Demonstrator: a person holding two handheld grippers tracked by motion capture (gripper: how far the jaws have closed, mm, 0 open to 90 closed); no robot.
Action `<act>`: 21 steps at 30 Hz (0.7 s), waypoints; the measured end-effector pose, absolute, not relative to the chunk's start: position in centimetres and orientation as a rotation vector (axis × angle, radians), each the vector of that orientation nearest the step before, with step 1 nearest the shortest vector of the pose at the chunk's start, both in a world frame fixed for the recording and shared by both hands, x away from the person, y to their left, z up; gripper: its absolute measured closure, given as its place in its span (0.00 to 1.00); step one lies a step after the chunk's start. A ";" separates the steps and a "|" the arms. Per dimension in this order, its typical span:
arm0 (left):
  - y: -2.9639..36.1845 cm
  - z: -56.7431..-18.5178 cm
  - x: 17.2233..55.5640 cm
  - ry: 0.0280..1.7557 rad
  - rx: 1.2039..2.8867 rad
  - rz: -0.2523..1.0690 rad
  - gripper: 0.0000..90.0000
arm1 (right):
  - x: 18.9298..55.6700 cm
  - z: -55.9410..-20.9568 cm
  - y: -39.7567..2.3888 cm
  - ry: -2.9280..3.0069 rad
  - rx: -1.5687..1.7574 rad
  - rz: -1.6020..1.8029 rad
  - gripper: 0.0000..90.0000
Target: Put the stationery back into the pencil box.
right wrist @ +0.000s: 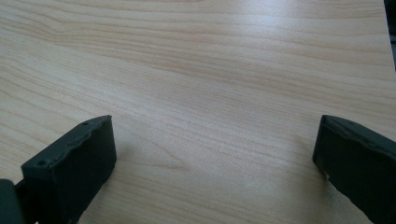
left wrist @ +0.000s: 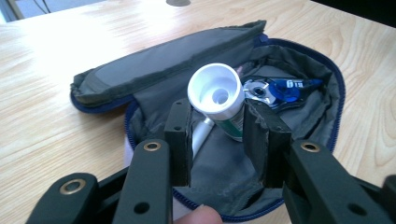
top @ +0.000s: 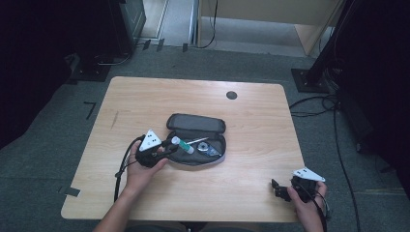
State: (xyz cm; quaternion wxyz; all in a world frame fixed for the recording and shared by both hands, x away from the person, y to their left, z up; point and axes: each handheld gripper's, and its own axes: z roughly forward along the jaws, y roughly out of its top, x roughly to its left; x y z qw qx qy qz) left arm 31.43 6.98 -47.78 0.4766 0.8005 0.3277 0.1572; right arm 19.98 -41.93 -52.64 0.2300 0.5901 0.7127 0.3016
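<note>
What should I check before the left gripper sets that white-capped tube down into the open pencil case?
1. Grip: left gripper has its pads against the tube, ok.
2. Pencil case unzipped, lid folded back: ok.
3. Tube over the case opening, not the table: ok.
4. Free room inside: blue correction tape lies at the far end, a pen beside the tube; bare lining below the jaws, ok.
5. Right gripper open and parked near the table's edge, well away: ok.
6. Whether the tube's far end already rests on the lining: cannot tell.
</note>
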 end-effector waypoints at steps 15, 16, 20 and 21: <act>7.8 -47.6 31.8 0.821 1.954 0.403 0.70 | 20.0 -52.6 -41.9 1.961 1.623 0.830 0.00; 7.9 -47.5 31.8 0.826 1.951 0.403 0.69 | 20.0 -52.6 -41.9 1.961 1.623 0.830 0.00; 8.3 -47.4 32.1 0.848 1.934 0.398 0.69 | 20.0 -52.6 -41.9 1.961 1.624 0.830 0.00; 8.3 -47.5 32.1 0.847 1.939 0.393 0.69 | 20.0 -52.6 -41.9 1.961 1.623 0.830 0.00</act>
